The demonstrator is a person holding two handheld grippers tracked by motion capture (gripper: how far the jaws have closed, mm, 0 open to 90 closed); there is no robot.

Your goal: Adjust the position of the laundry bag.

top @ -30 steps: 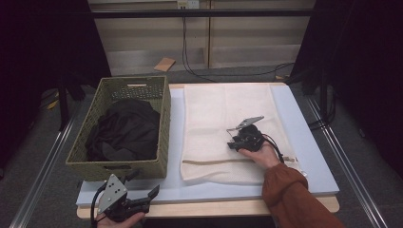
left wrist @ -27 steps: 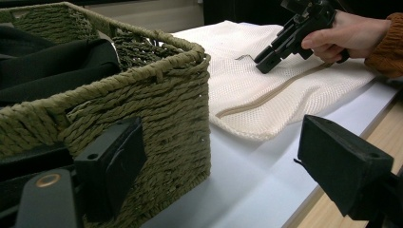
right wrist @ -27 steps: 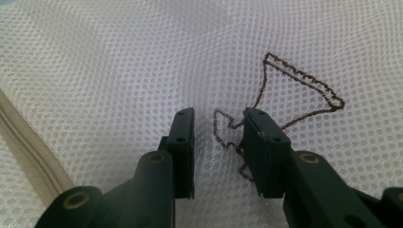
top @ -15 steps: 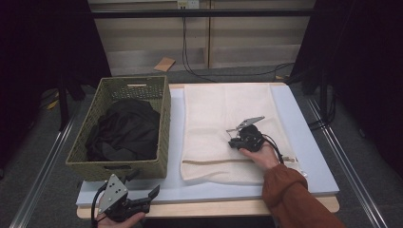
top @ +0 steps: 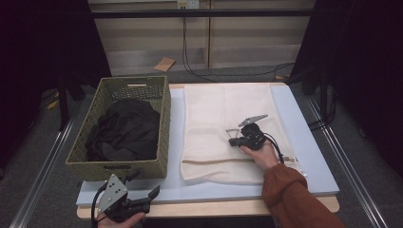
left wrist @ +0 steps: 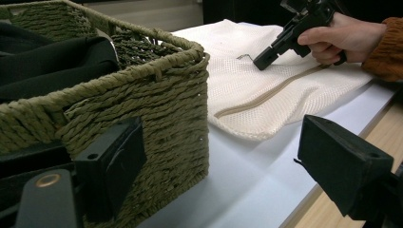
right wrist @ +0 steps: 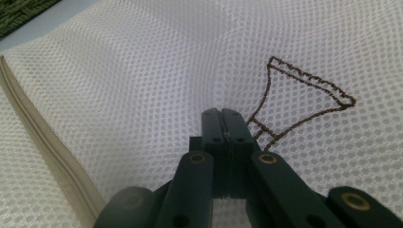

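A cream mesh laundry bag (top: 214, 109) lies flat on the pale blue tabletop, its beige zipper (top: 214, 161) near the front edge. My right gripper (top: 231, 140) points down onto the bag's middle. Its jaws have just been closing and now meet, with a pinch of mesh (right wrist: 119, 71) between the tips of the right gripper (right wrist: 222, 114), beside a brown embroidered motif (right wrist: 304, 95). The left gripper view shows the right gripper (left wrist: 259, 64) tip-down on the bag (left wrist: 247, 90). My left gripper (top: 144, 184) rests open at the table's front left corner, in front of the basket, holding nothing.
A green woven basket (top: 164, 142) stands on the table's left side with black clothing (top: 126, 130) heaped inside; its front corner (left wrist: 157, 95) is close to my left jaws. Dark curtains flank the table; cables and a piece of cardboard (top: 164, 63) lie on the floor behind.
The right gripper's jaws have drawn together on the mesh bag. Both hands stayed where they were, and the bag and basket have not shifted.
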